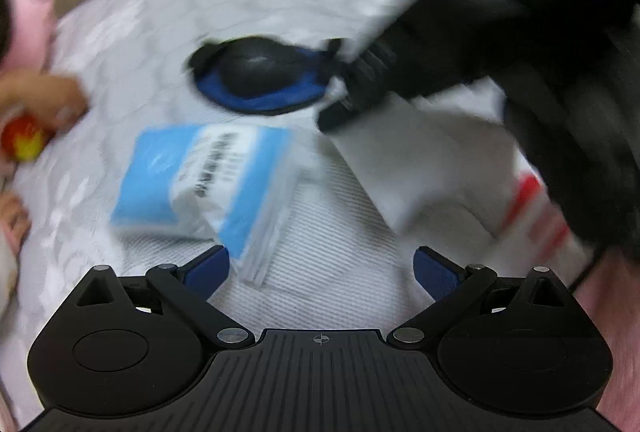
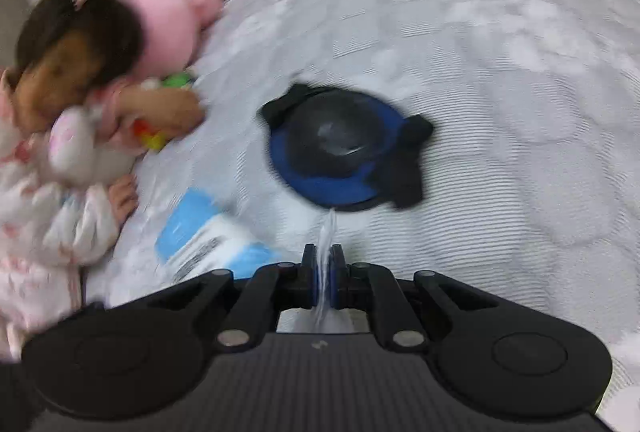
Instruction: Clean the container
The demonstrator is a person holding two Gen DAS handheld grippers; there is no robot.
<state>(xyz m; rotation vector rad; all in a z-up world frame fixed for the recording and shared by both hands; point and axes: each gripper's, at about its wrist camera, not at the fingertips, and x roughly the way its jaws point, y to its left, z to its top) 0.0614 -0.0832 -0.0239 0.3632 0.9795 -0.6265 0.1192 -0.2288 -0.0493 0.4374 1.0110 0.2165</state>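
From the left wrist view, the left gripper (image 1: 322,266) had its 2 blue-padded fingers spread wide with nothing between them, hovering just over a blue-and-white tissue pack (image 1: 204,183) lying on the white quilted bedspread (image 1: 168,11). Beyond the pack lay the container (image 1: 260,75), a round blue piece with a dark domed centre and 2 black tabs; whether anything was in it I could not tell through the blur. The right gripper (image 1: 340,111) reached in from the upper right, clamped on a white tissue (image 1: 400,159).

From the right wrist view, the right gripper's (image 2: 325,272) jaws were pressed together on the thin tissue (image 2: 326,232), whose tip almost reached the container's (image 2: 340,147) near rim. A child (image 2: 72,79) leaned on the bedspread's (image 2: 500,71) left edge beside a pink plush toy (image 2: 172,19).
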